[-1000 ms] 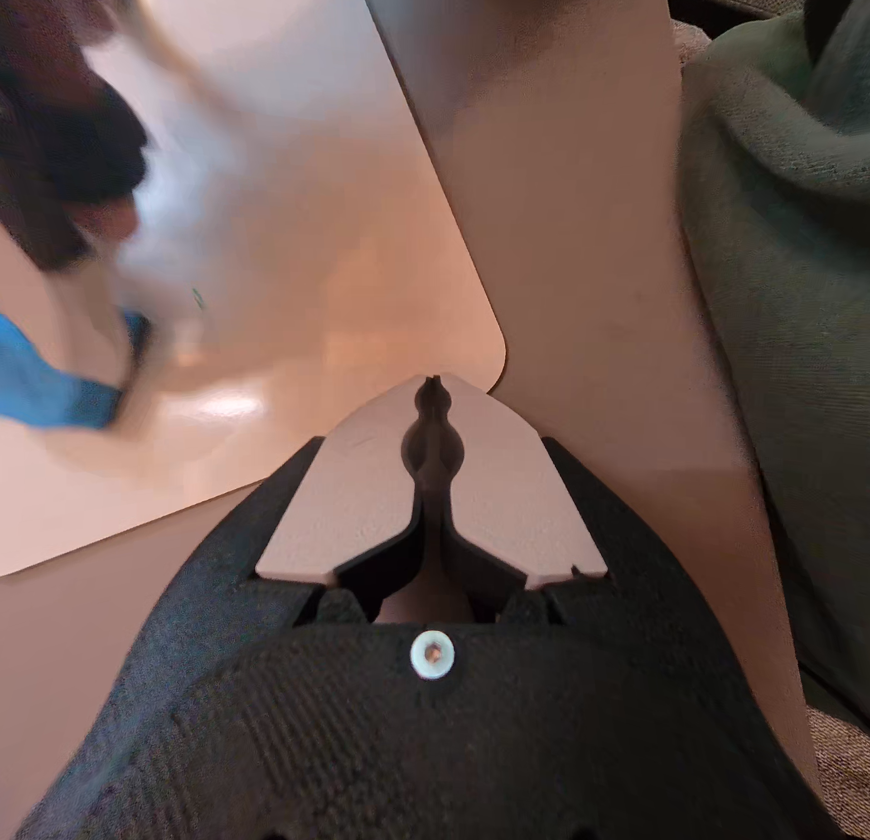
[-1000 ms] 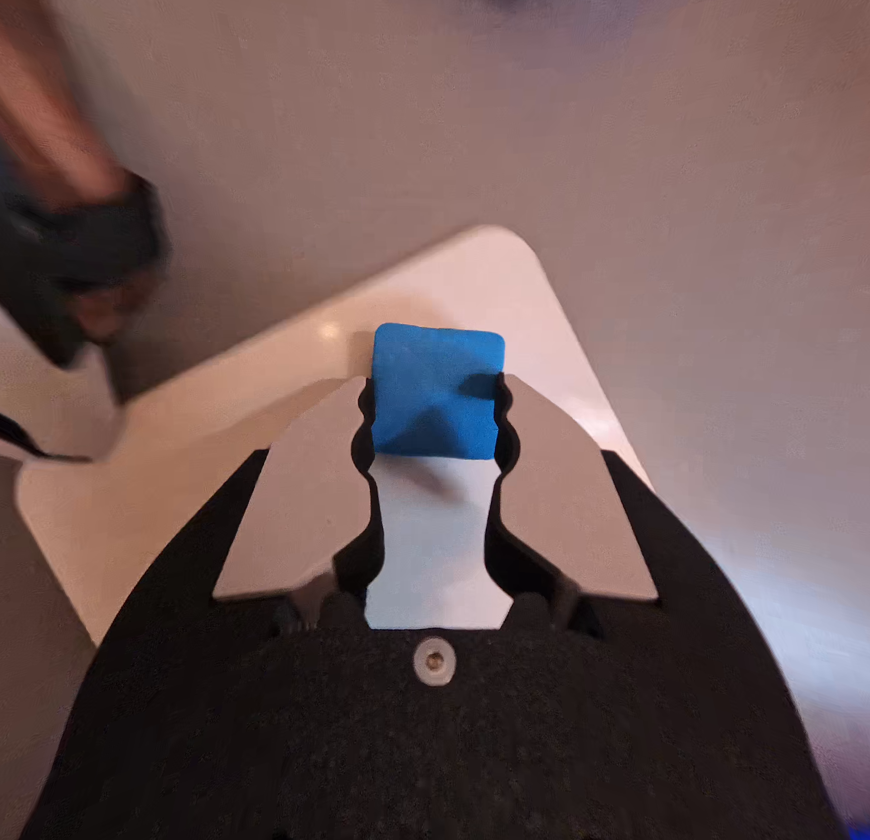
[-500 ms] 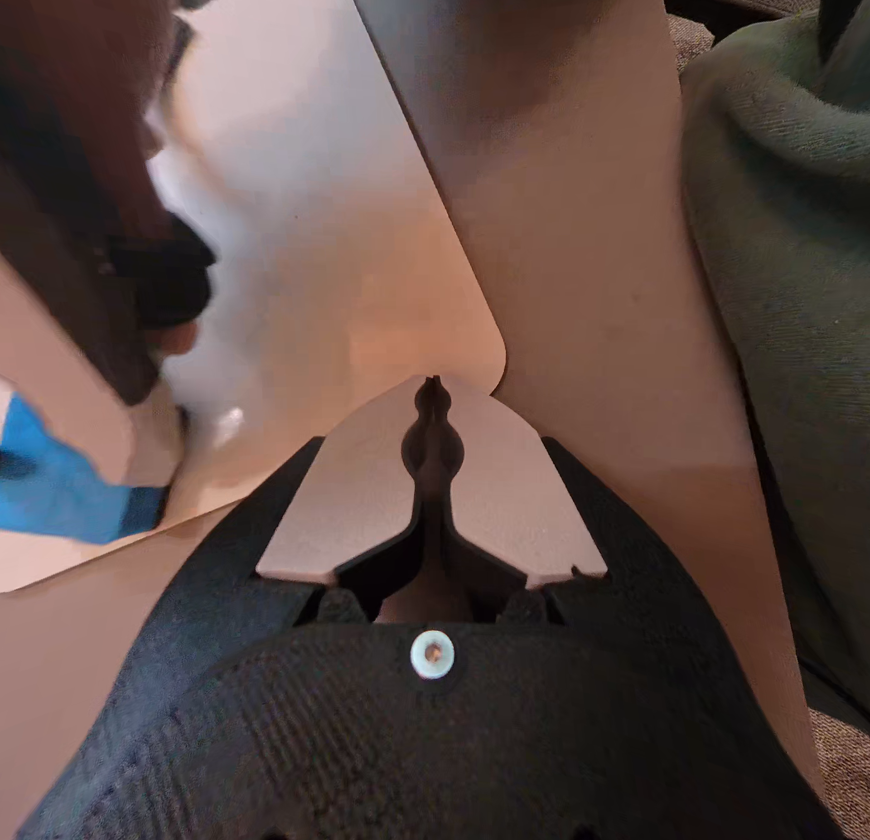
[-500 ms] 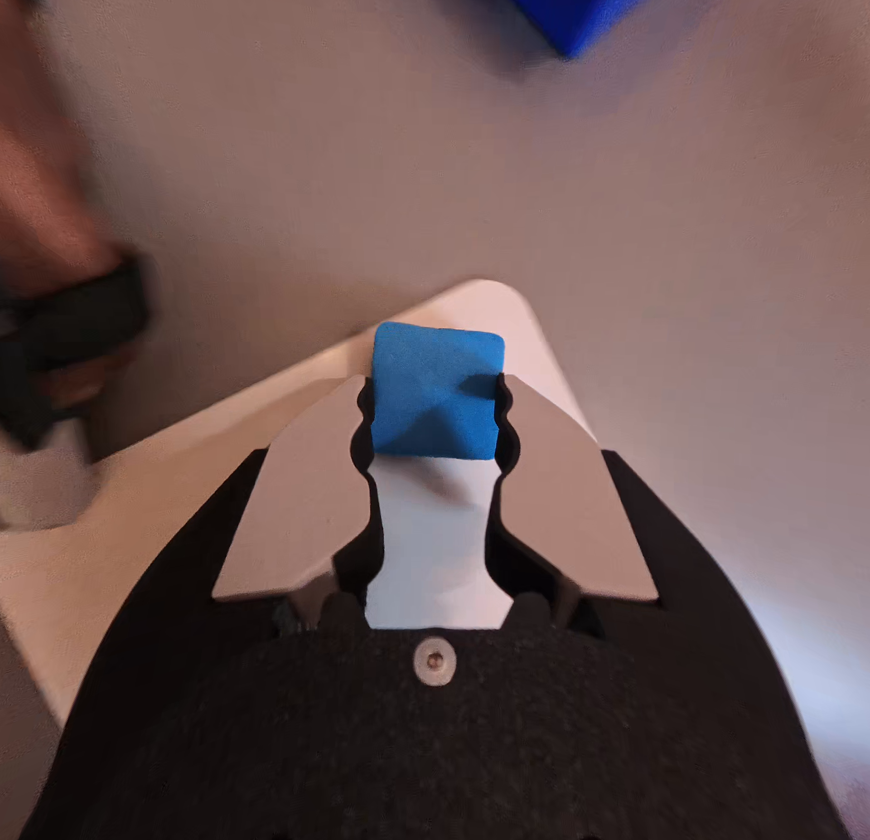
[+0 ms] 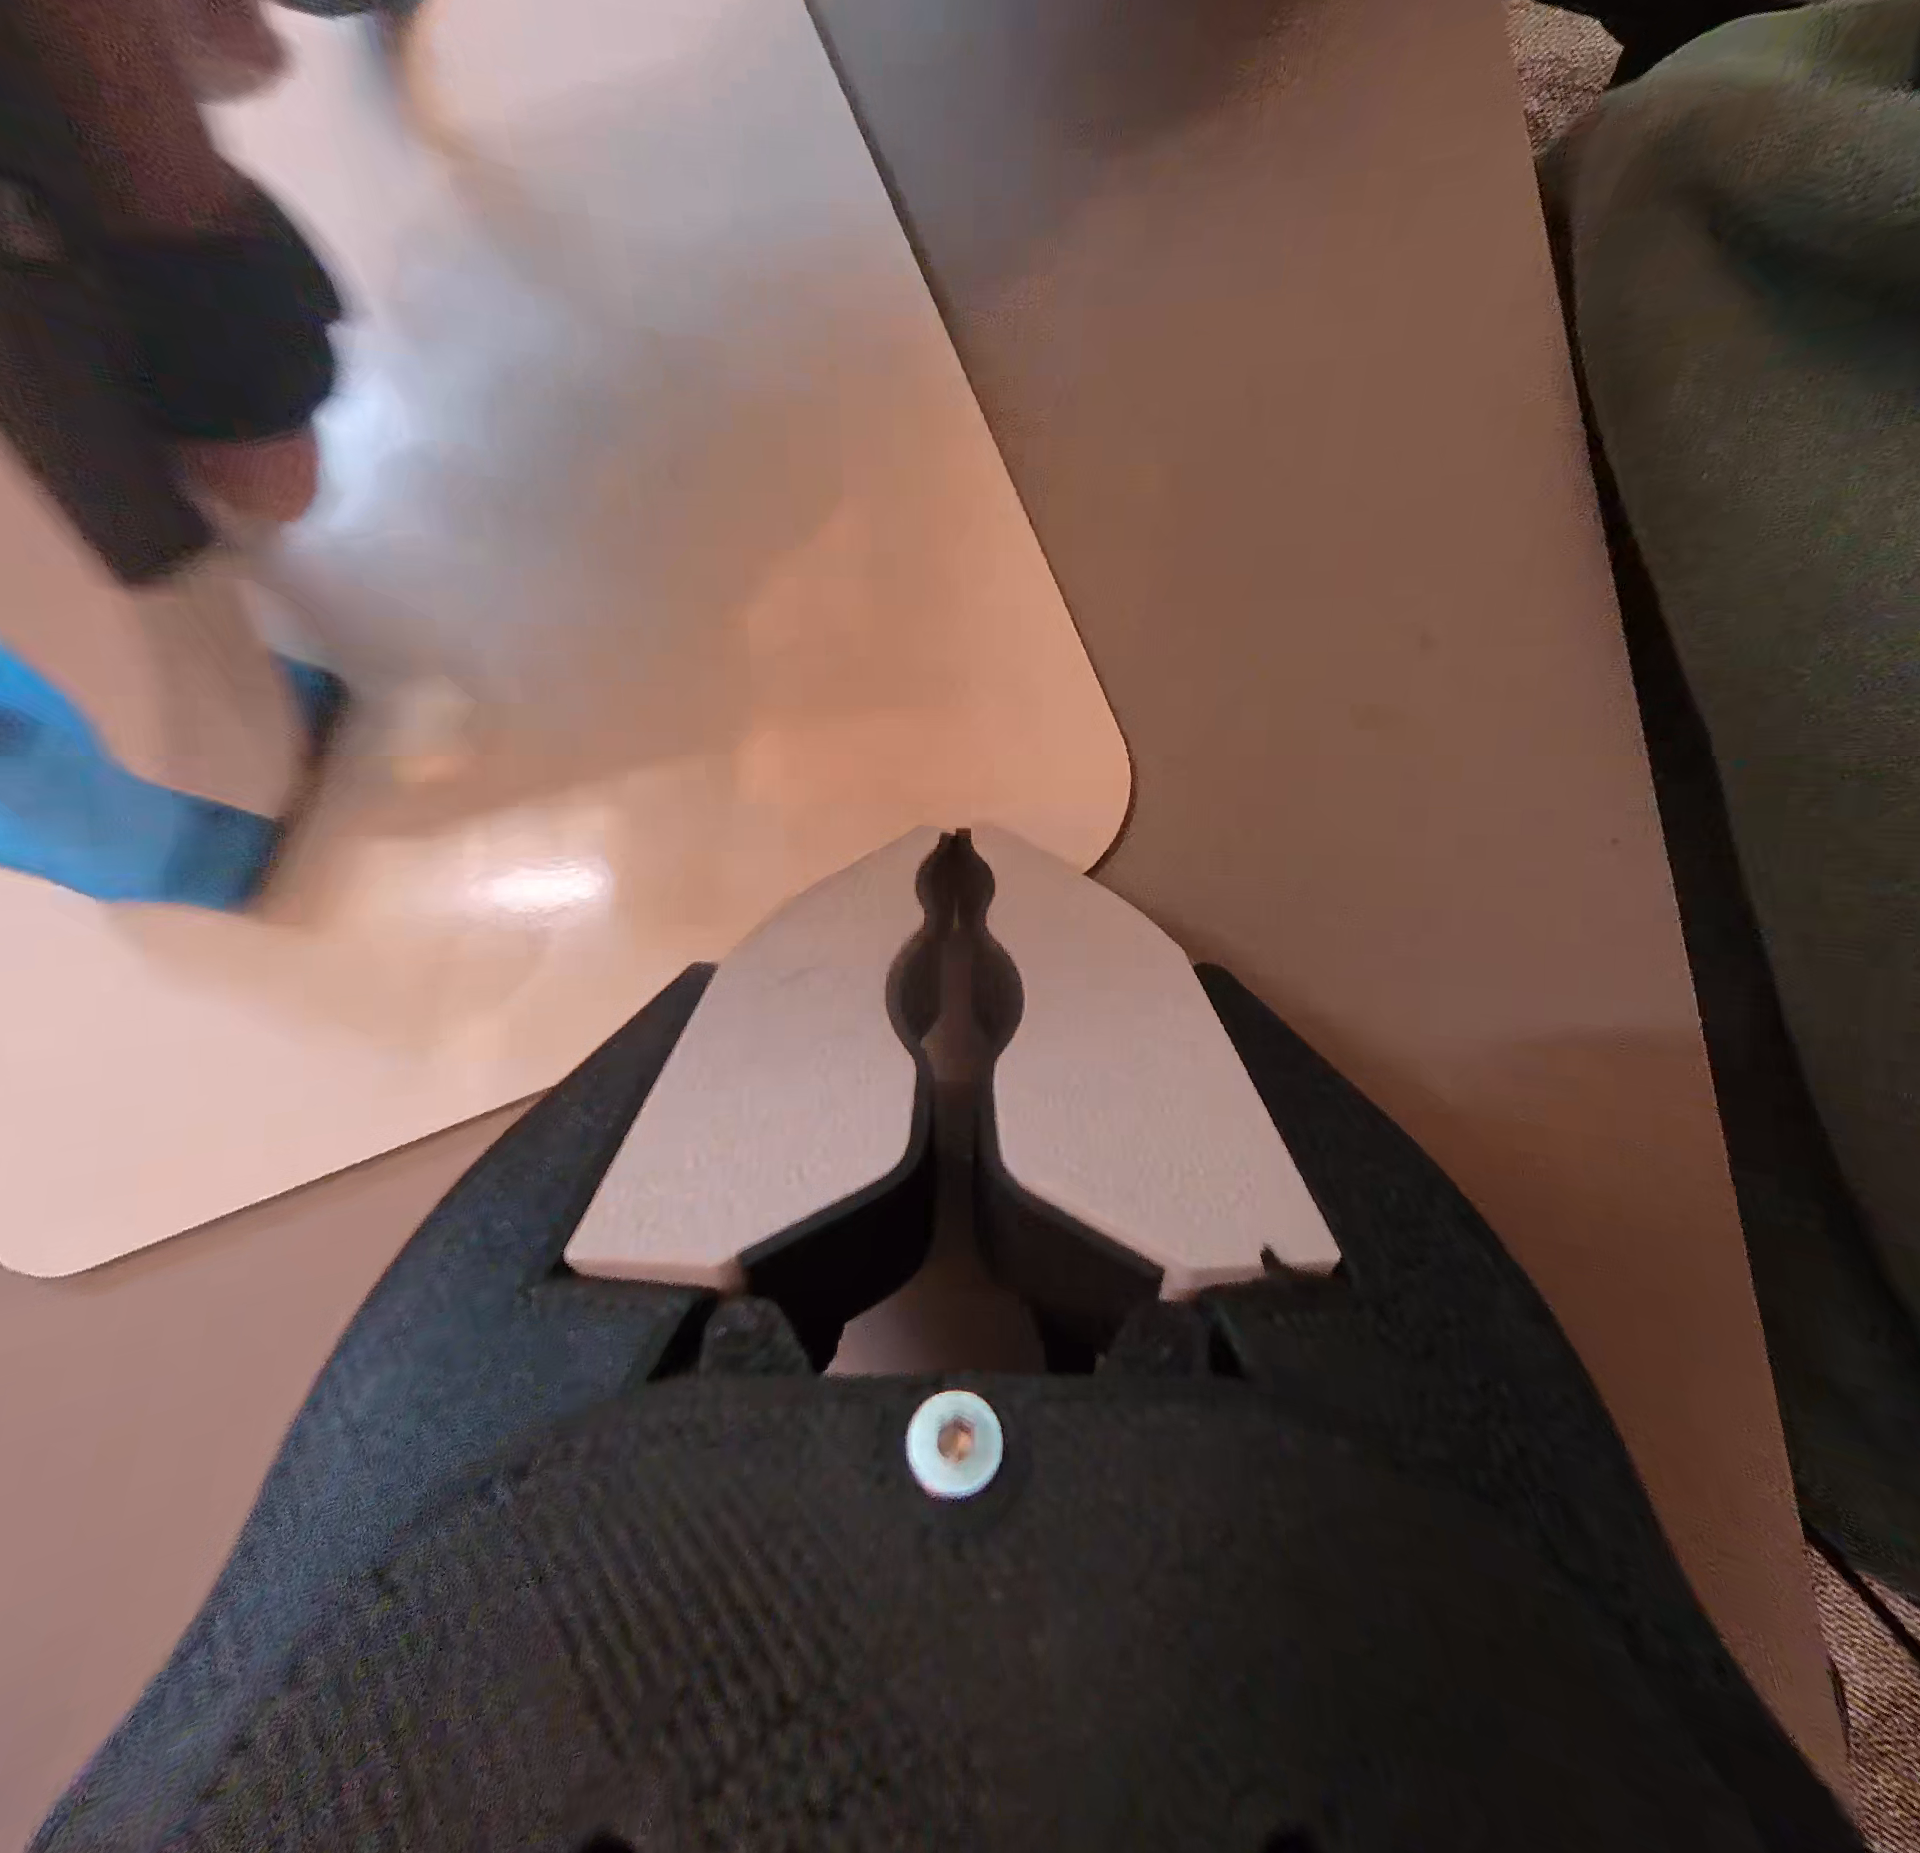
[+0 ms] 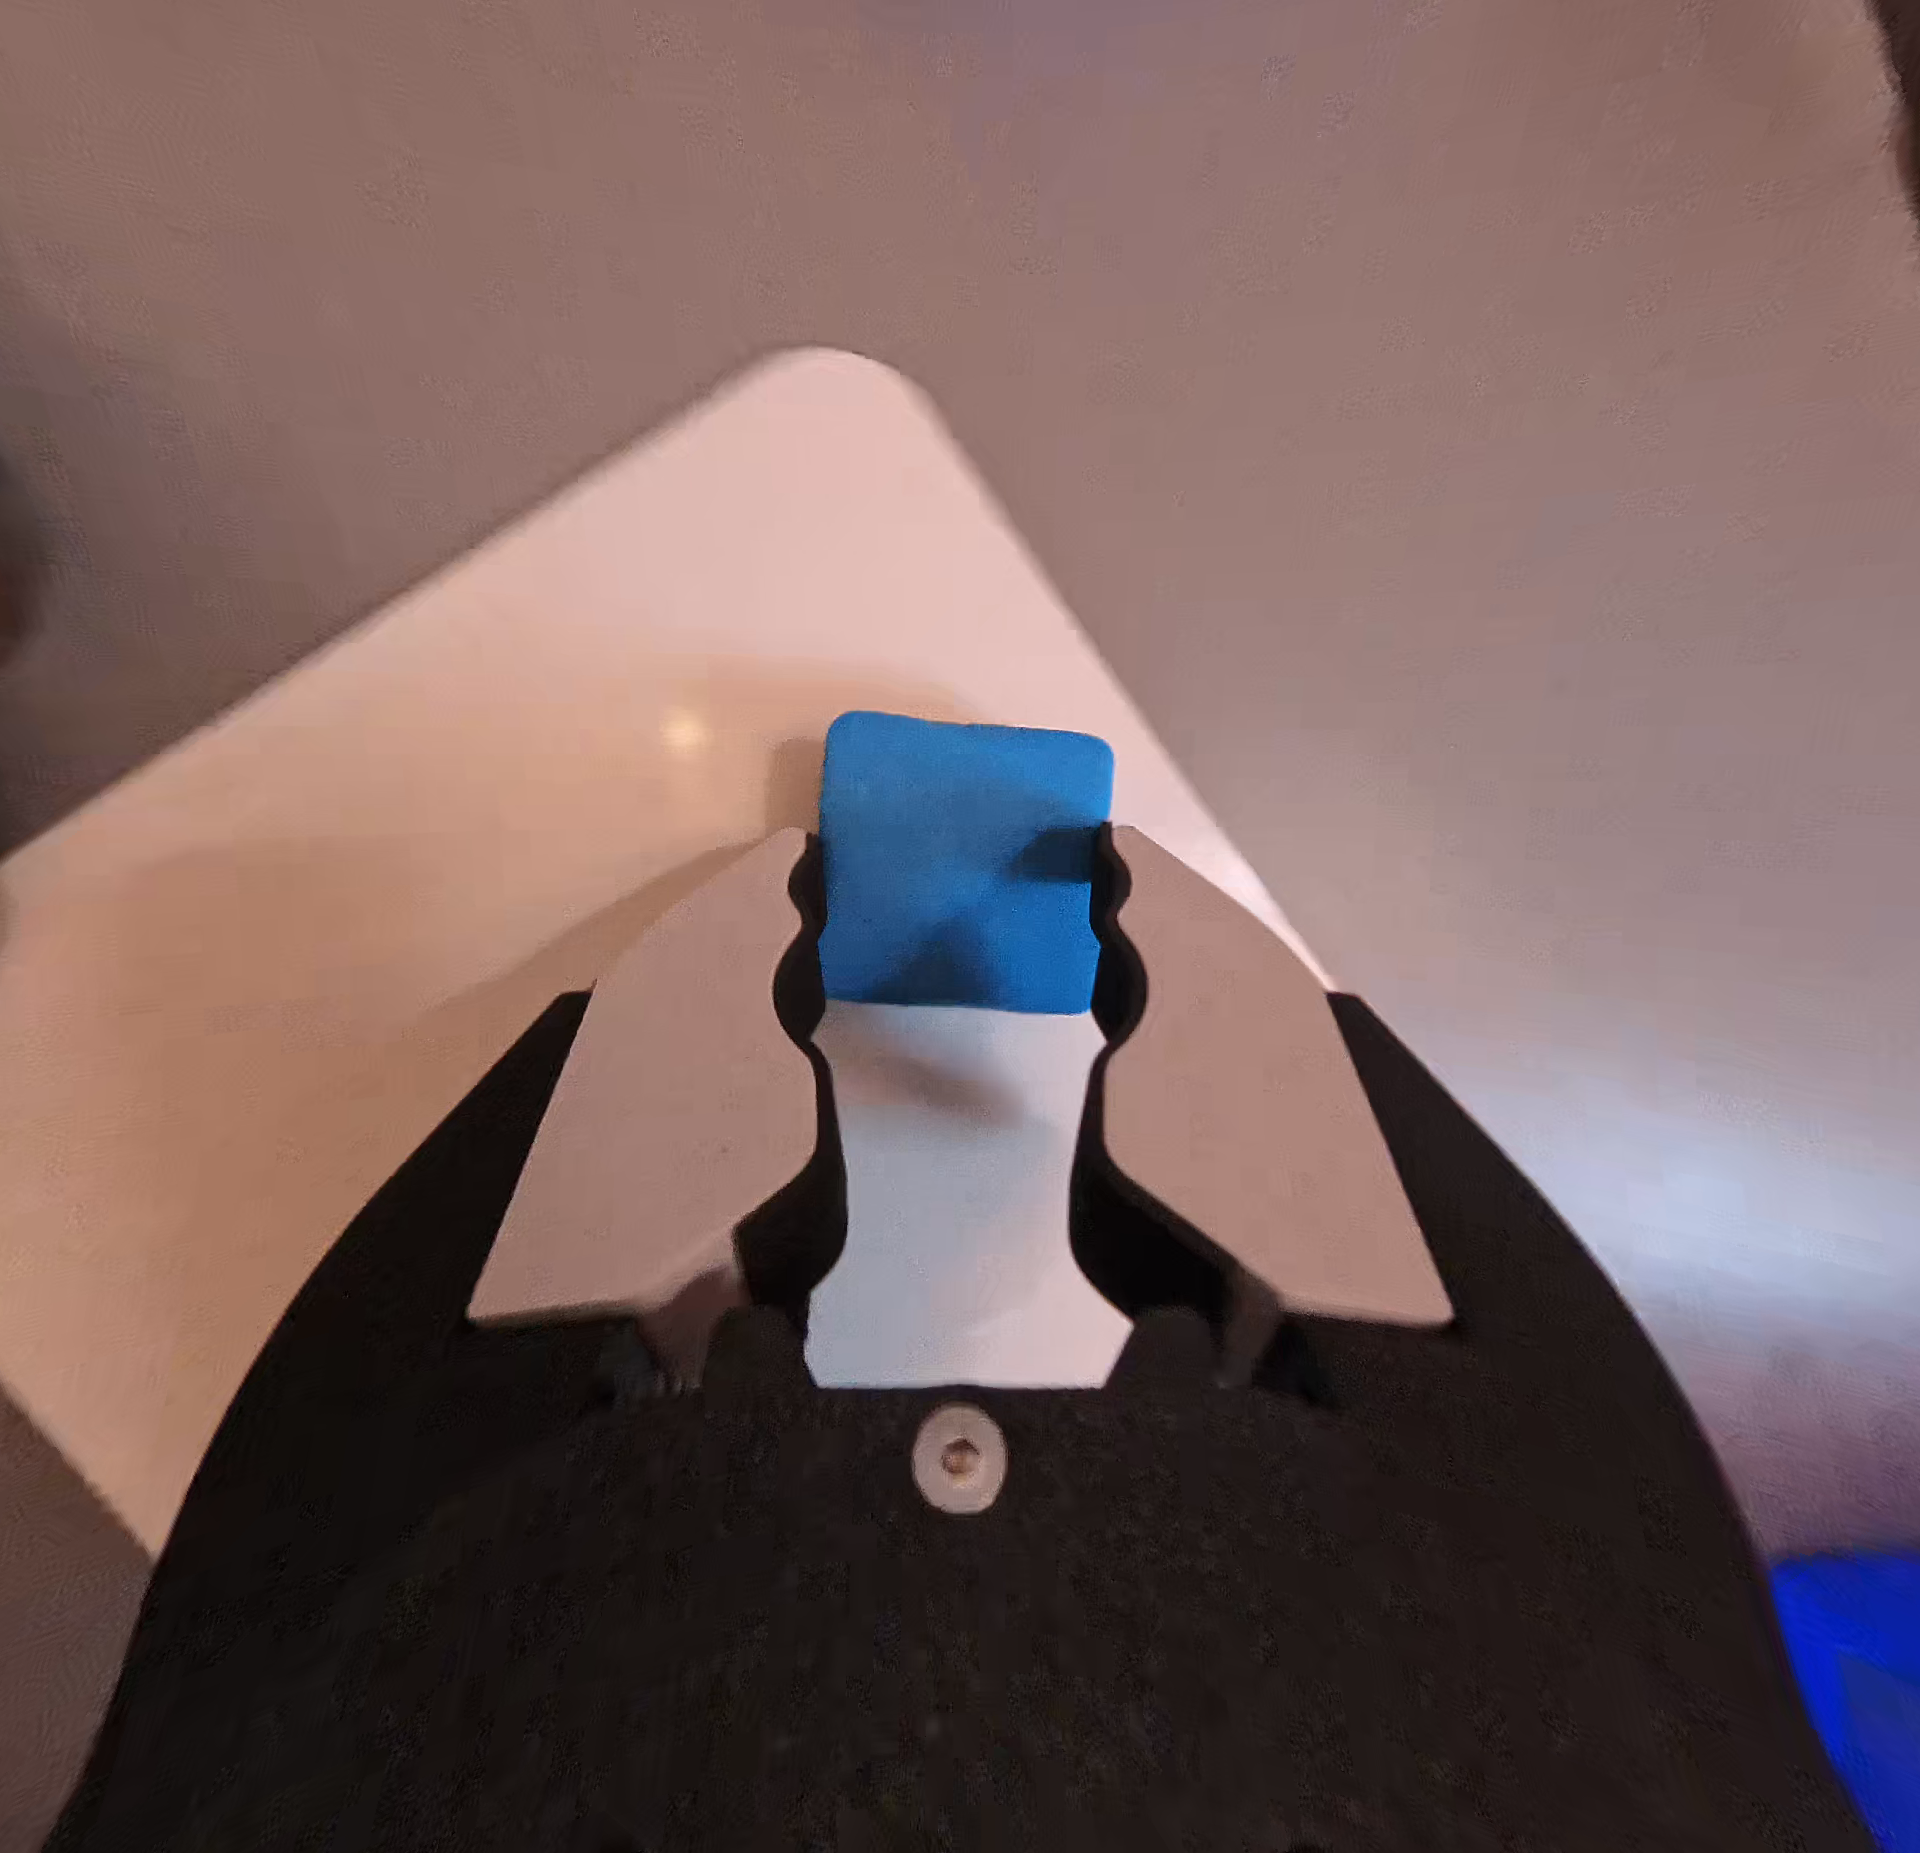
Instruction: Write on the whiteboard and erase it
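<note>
Blue foam, the eraser [image 6: 961,873], is seen clamped between the fingers of the right gripper [image 6: 956,847] and pressed flat against the whiteboard [image 6: 499,764] near its rounded corner. On the pale table [image 5: 1299,556], the left gripper [image 5: 958,842] is pictured with its fingers pressed together on nothing, tips at the board's near corner. Olive-green fabric [image 5: 1766,453] is visible beyond the table's edge. A blurred blue object [image 6: 1849,1647] is glimpsed at lower right.
</note>
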`<state>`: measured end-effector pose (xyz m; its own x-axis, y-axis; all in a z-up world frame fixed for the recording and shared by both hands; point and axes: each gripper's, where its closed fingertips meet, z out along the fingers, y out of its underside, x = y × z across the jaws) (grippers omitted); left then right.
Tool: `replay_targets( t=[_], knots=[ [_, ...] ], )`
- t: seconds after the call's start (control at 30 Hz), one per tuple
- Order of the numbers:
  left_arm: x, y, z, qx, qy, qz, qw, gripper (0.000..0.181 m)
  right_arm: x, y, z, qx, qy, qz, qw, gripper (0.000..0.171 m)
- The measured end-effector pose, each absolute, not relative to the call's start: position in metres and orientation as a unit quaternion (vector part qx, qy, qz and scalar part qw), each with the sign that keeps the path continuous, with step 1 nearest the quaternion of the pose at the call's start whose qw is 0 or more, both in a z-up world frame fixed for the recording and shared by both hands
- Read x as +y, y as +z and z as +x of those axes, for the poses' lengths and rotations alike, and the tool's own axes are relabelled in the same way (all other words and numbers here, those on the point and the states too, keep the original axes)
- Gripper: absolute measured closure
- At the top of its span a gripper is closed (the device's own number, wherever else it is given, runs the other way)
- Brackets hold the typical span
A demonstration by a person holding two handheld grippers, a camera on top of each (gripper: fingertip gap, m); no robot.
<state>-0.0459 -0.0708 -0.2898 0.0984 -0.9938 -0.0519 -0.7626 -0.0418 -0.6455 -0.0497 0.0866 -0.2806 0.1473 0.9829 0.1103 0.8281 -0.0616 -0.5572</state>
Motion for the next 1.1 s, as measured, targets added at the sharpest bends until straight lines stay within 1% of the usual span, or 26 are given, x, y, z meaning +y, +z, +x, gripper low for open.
replay_targets(
  t=[0.07, 0.17, 0.23, 0.27, 0.33, 0.37, 0.43, 0.5, 0.57, 0.63, 0.7, 0.73, 0.77, 0.83, 0.93, 1.0, 1.1],
  knots=[
    [-0.071, -0.29, -0.047, 0.637, -0.212, -0.69, 0.271, 0.181, 0.111, -0.281, -0.026, -0.596, 0.166, -0.742, 0.256, 0.122],
    [-0.07, -0.29, -0.047, 0.632, -0.217, -0.693, 0.27, 0.181, 0.094, -0.282, 0.002, -0.617, 0.151, -0.737, 0.229, 0.122],
    [-0.069, -0.29, -0.049, 0.63, -0.219, -0.695, 0.268, 0.181, 0.054, -0.282, -0.009, -0.663, 0.159, -0.702, 0.207, 0.122],
    [-0.069, -0.29, -0.049, 0.631, -0.219, -0.695, 0.267, 0.181, 0.039, -0.282, -0.022, -0.682, 0.163, -0.682, 0.21, 0.122],
    [-0.071, -0.29, -0.049, 0.632, -0.223, -0.694, 0.263, 0.181, 0.035, -0.282, -0.046, -0.69, 0.173, -0.665, 0.23, 0.121],
    [-0.071, -0.29, -0.048, 0.632, -0.223, -0.694, 0.263, 0.181, 0.052, -0.282, -0.049, -0.672, 0.175, -0.678, 0.243, 0.121],
    [-0.072, -0.291, -0.047, 0.635, -0.222, -0.692, 0.263, 0.181, 0.11, -0.282, -0.03, -0.603, 0.155, -0.734, 0.272, 0.121],
    [-0.072, -0.291, -0.048, 0.635, -0.222, -0.691, 0.265, 0.181, 0.138, -0.282, 0.008, -0.566, 0.141, -0.77, 0.259, 0.121],
    [-0.071, -0.291, -0.048, 0.634, -0.221, -0.691, 0.266, 0.181, 0.112, -0.283, 0.03, -0.599, 0.139, -0.752, 0.236, 0.122],
    [-0.071, -0.291, -0.049, 0.633, -0.222, -0.692, 0.266, 0.181, 0.055, -0.283, 0.022, -0.651, 0.164, -0.706, 0.226, 0.122],
    [-0.071, -0.291, -0.049, 0.633, -0.224, -0.692, 0.265, 0.181, 0.006, -0.284, 0.005, -0.682, 0.178, -0.668, 0.237, 0.121],
    [-0.071, -0.291, -0.049, 0.633, -0.224, -0.693, 0.264, 0.181, -0.003, -0.283, 0.001, -0.681, 0.168, -0.669, 0.246, 0.121],
    [-0.071, -0.291, -0.049, 0.634, -0.223, -0.693, 0.262, 0.181, 0.0, -0.283, 0.001, -0.673, 0.155, -0.676, 0.256, 0.121],
    [-0.073, -0.291, -0.048, 0.635, -0.224, -0.692, 0.259, 0.181, 0.039, -0.283, 0.017, -0.615, 0.136, -0.722, 0.287, 0.121],
    [-0.072, -0.291, -0.048, 0.635, -0.222, -0.693, 0.261, 0.181, 0.106, -0.283, 0.079, -0.485, 0.137, -0.81, 0.299, 0.121],
    [-0.072, -0.292, -0.048, 0.633, -0.22, -0.694, 0.262, 0.181, 0.105, -0.283, 0.103, -0.479, 0.112, -0.822, 0.287, 0.121],
    [-0.072, -0.292, -0.049, 0.631, -0.224, -0.695, 0.26, 0.181, 0.067, -0.282, 0.074, -0.535, 0.119, -0.795, 0.262, 0.121]
  ],
)
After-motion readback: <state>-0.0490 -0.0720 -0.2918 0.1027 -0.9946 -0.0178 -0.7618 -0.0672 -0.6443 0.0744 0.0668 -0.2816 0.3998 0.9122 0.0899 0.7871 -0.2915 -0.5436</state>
